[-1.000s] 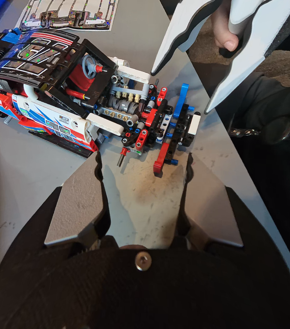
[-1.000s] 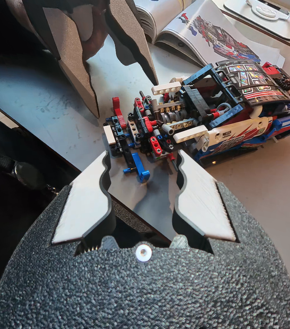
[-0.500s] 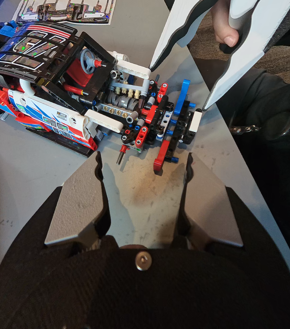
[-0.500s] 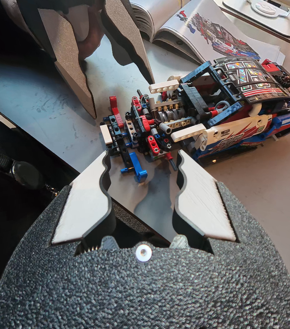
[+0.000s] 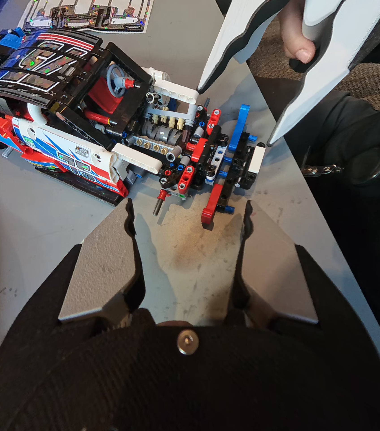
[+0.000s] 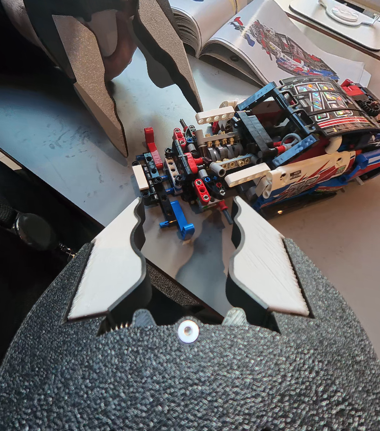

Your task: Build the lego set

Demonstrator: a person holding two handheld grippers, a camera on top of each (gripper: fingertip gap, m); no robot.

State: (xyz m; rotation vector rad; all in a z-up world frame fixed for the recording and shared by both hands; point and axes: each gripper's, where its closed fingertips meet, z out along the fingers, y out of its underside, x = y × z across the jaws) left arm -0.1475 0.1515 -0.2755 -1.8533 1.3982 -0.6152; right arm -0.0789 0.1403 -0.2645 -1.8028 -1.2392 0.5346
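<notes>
One lego car (image 5: 63, 121), partly built, lies on the grey table (image 5: 44, 233) near its front edge; in the left wrist view its long axis runs from ten o'clock to four o'clock, the covered body toward ten and the exposed frame end (image 5: 235, 161) toward four, close to the table edge; in the right wrist view the same axis runs from two o'clock to eight o'clock. At the frame end: one red lever (image 5: 212, 203), one blue lever (image 5: 239, 127), one white tile (image 5: 257, 158); two white beams (image 5: 137, 159) flank the grey engine block (image 5: 163, 134); one grey steering wheel (image 5: 115, 79) sits in the cab. Two grippers: the left gripper (image 5: 187, 210), grey-fingered, released and empty, hovers just beside the red lever; the right gripper (image 6: 187, 205), white-fingered, likewise spread and empty, its tips bracketing the frame end from the opposite side, neither clearly touching. One open instruction booklet (image 6: 242, 42) lies beyond the car at twelve o'clock in the right view; one sticker sheet (image 5: 86, 14) at twelve in the left.
</notes>
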